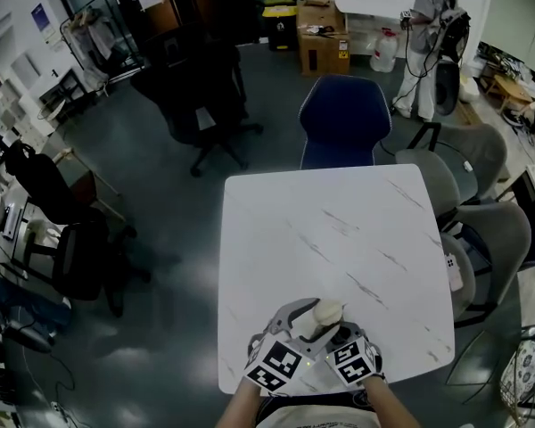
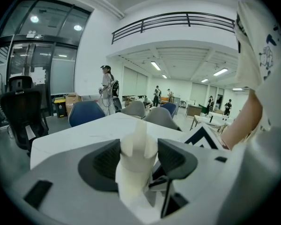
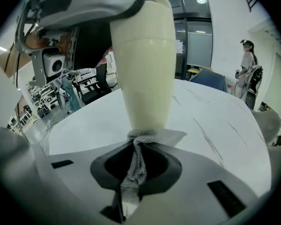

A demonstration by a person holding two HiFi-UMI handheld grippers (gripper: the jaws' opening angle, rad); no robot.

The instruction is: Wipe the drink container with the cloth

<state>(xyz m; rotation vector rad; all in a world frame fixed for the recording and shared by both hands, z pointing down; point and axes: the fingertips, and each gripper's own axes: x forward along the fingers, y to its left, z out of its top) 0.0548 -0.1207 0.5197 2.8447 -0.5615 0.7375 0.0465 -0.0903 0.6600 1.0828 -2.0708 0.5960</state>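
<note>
**Cloth meets bottle: wipe just begun**

Bunched cloth is pinched between the right gripper's closed fingers. Its free end touches the bottle's lower wall just beyond the fingertips. The left gripper clamps the bottle's capped top between its fingers, over the table. Contact looks made only low down, so the upper wall and far side are probably left to wipe.

Head view looks steeply down on the tabletop; both gripper views sit close, facing the drink container they share
</note>
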